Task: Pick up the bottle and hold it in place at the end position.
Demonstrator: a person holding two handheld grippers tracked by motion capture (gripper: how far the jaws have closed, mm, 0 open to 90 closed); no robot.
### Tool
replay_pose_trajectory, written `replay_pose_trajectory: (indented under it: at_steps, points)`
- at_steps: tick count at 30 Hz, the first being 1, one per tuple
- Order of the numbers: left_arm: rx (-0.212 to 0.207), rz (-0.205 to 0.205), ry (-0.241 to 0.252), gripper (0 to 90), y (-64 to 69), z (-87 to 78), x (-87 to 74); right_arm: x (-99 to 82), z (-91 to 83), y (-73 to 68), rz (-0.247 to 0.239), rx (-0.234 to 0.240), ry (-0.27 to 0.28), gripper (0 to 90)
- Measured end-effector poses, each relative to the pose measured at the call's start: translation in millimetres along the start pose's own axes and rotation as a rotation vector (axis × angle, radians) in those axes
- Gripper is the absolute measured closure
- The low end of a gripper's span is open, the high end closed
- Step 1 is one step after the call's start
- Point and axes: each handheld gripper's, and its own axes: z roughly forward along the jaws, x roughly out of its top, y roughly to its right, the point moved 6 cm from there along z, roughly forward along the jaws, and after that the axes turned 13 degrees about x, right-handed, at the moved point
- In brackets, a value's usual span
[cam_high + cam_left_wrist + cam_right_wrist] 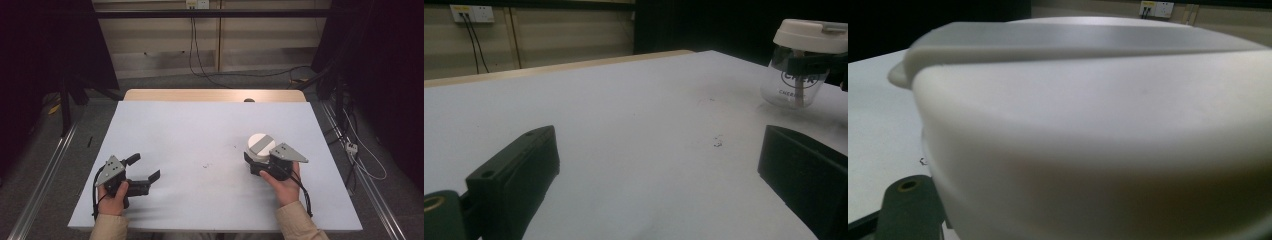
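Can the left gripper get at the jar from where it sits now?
Probably yes. The left gripper is open, and bare table lies between it and the jar. But the right gripper is already at the jar's body, so mainly the white lid is free.

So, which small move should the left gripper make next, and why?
Probably move it toward the jar. The right gripper has its jaws around the jar below the white lid, while the left gripper is open, apart from it, with nothing between its jaws.
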Motion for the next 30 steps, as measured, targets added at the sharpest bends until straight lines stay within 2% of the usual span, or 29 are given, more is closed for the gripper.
replay_pose_trajectory:
  at_steps: [18,30]
  points:
    - [-0.011,0.003,0.007,2.8,1.8,-1.1,0.8,13.7,21.0,0.4,-0.012,0.010,-0.001,18.8]
    - [-0.018,0.002,0.008,2.8,1.6,-0.8,0.6,20.4,39.6,-6.9,-0.027,0.031,-0.015,18.7]
